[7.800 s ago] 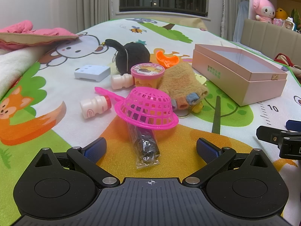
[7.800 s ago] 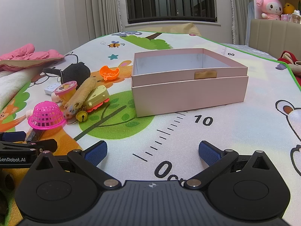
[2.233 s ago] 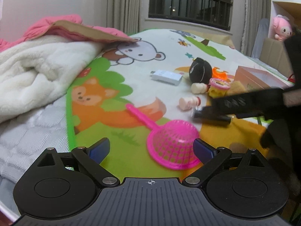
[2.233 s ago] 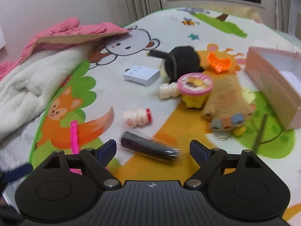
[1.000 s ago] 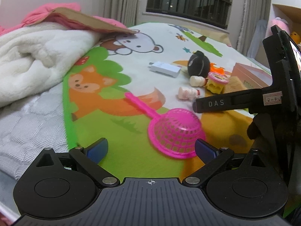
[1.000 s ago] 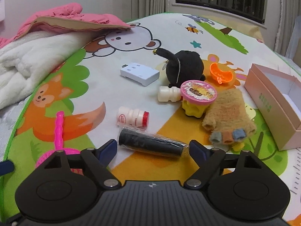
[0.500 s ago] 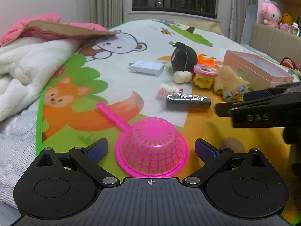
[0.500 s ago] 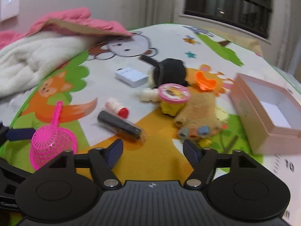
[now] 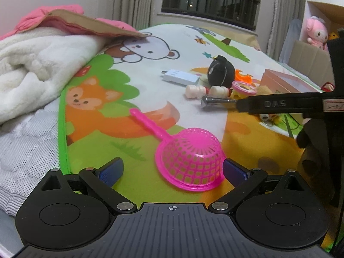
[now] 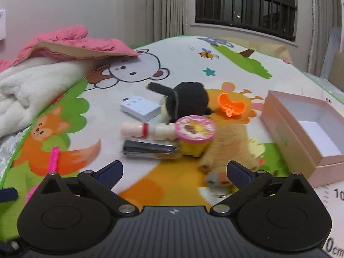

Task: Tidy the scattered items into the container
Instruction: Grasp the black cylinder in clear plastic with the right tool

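Observation:
A pink plastic strainer point(image 9: 190, 163) lies dome-up on the play mat between the fingers of my open left gripper point(image 9: 172, 169), touching the right fingertip. My right gripper point(image 10: 175, 172) is open and empty, low over the mat just in front of a black wrapped tube point(image 10: 150, 148). Behind the tube lie two small white bottles point(image 10: 148, 130), a pink-lidded yellow cup point(image 10: 194, 136), a tan plush point(image 10: 228, 148), a black plush point(image 10: 187, 101), a white adapter point(image 10: 140, 107) and an orange clip point(image 10: 231, 105). The open pink box point(image 10: 301, 133) stands at the right.
A white blanket point(image 9: 32, 64) and a pink garment point(image 9: 71, 19) lie along the mat's left edge. The right gripper's body point(image 9: 301, 105) crosses the right side of the left wrist view. A pink plush toy point(image 9: 317, 34) sits on a sofa far right.
My right gripper has moved forward and lower toward the black tube and the cluster of items. My left gripper has shifted slightly, so the strainer now sits toward its right finger.

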Demonstrator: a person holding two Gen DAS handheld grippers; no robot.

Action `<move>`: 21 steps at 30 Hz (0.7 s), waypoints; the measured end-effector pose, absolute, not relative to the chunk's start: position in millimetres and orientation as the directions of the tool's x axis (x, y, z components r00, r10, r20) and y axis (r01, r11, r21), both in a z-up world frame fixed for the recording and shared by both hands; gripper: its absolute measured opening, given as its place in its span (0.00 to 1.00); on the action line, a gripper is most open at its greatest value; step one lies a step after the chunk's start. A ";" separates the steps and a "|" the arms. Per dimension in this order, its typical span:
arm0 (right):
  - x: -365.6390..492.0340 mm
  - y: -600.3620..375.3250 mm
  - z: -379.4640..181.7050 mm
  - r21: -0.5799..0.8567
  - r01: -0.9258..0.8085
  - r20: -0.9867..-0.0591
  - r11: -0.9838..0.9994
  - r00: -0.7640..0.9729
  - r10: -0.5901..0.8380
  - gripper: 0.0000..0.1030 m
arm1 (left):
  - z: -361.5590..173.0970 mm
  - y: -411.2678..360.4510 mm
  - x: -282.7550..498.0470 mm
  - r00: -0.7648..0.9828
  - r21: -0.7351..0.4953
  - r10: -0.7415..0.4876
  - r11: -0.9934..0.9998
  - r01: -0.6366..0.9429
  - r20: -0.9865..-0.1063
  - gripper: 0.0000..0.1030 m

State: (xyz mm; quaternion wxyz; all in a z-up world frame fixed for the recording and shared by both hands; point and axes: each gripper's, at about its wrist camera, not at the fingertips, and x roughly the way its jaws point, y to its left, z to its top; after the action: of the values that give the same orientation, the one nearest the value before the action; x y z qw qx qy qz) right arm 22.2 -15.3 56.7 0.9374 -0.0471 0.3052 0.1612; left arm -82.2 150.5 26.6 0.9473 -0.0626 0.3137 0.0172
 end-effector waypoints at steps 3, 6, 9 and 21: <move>32.1 8.8 53.0 -0.007 -0.331 -0.608 0.944 0.751 0.259 1.00 | 27.7 152.7 -86.0 0.807 -0.123 -0.020 0.990 -0.066 -0.590 0.98; 46.4 31.8 44.7 -0.082 -0.338 -0.626 0.938 0.750 0.215 1.00 | 28.5 156.3 -90.7 0.811 -0.138 -0.030 0.989 -0.063 -0.585 0.98; 59.8 37.5 34.5 -0.091 -0.341 -0.672 0.936 0.714 0.195 0.96 | 28.3 159.5 -93.9 0.815 -0.152 -0.043 0.987 -0.056 -0.578 0.98; 23.8 -18.7 51.6 -0.059 -0.353 -0.653 0.934 0.721 0.231 0.82 | 26.6 137.2 -69.4 0.821 -0.090 -0.027 0.995 -0.029 -0.570 0.98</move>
State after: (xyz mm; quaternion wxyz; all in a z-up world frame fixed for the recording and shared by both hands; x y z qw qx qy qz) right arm 23.8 -18.7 51.6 0.9233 -0.0899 0.3382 0.1580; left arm -69.4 137.2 26.6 0.9531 -0.0475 0.2990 0.0005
